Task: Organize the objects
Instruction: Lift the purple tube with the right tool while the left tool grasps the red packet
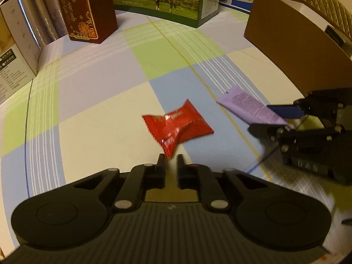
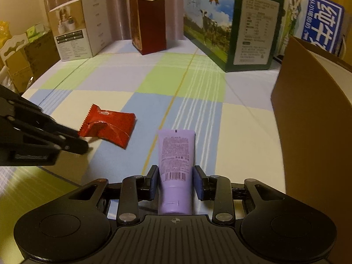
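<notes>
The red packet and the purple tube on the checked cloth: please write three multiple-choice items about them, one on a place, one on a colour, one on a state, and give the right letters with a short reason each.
1. Where does the brown box stand, seen from the right wrist?
A. right of the purple tube
B. left of the tube
C. on top of the tube

2. What colour is the packet at the left claw?
A. green
B. red
C. white

3. What is between the fingers of the right claw?
A. nothing
B. the red packet
C. the purple tube

Key:
1 A, the brown wall fills the right edge, past the tube.
2 B, the crinkled wrapper is plainly red.
3 C, the tube's lower body lies between the two blue pads.
</notes>
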A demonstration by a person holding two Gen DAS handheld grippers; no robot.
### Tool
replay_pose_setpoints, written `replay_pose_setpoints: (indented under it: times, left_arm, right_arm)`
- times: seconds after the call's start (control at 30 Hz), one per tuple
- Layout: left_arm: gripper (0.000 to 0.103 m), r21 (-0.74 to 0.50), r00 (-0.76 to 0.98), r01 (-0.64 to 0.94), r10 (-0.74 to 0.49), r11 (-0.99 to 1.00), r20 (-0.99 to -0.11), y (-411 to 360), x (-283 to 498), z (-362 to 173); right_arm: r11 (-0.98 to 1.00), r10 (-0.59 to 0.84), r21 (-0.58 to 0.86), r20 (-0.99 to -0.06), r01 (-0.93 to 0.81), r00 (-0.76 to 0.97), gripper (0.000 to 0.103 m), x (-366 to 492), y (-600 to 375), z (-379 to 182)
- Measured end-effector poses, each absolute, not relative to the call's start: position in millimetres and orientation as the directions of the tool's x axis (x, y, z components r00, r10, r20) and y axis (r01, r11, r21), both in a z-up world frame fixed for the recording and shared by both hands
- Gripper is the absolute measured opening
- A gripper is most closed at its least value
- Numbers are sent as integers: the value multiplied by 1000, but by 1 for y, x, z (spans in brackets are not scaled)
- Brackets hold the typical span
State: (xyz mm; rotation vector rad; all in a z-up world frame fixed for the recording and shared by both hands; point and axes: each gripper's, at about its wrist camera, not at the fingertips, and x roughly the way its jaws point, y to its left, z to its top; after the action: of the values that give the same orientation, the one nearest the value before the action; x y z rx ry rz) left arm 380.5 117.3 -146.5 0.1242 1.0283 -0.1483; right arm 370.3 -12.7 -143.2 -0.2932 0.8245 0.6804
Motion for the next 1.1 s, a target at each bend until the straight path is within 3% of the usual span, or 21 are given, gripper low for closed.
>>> replay_pose_setpoints:
  times: [0.07,0.13,0.33,0.5,0.6,0.7,0.77,1.1]
  left_arm:
    - [32,68,535,201,-52,977,-843,118,376,-142]
    - [42,115,556,223,-29,968,-831,118,377,-138]
    - [61,234,615,375,-52,897,-786,106,387,-131]
    - [61,301,606,489,-71,819,-792,89,395,-141]
    - [57,295,575,513,-68,806,-815,86,403,-150]
    - [36,248,549,513,-92,822,-831,87,406,-153]
    - [26,202,531,487,-105,849,-841,88,407,-153]
    - [23,22,477,186,-71,982,-876,100,390,-150]
  right_arm:
    - [765,428,15,-758,-644,491,31,372,-16,-143]
    - [773,426,25,-760,-634,490,31,373,-19,-142]
    - [773,431,35,-762,-633,484,31,377,-24,-141]
    - [775,435,46,-762,-631,480,31,379,-26,-141]
    - [772,438,49,-763,-634,475,33,380,-26,-141]
    - [774,434,41,-761,-632,482,36,380,-24,-141]
    - [774,428,27,-759,-633,491,36,380,-22,-142]
    - [750,417,-6,-773,-662,479,31,365,-23,-142]
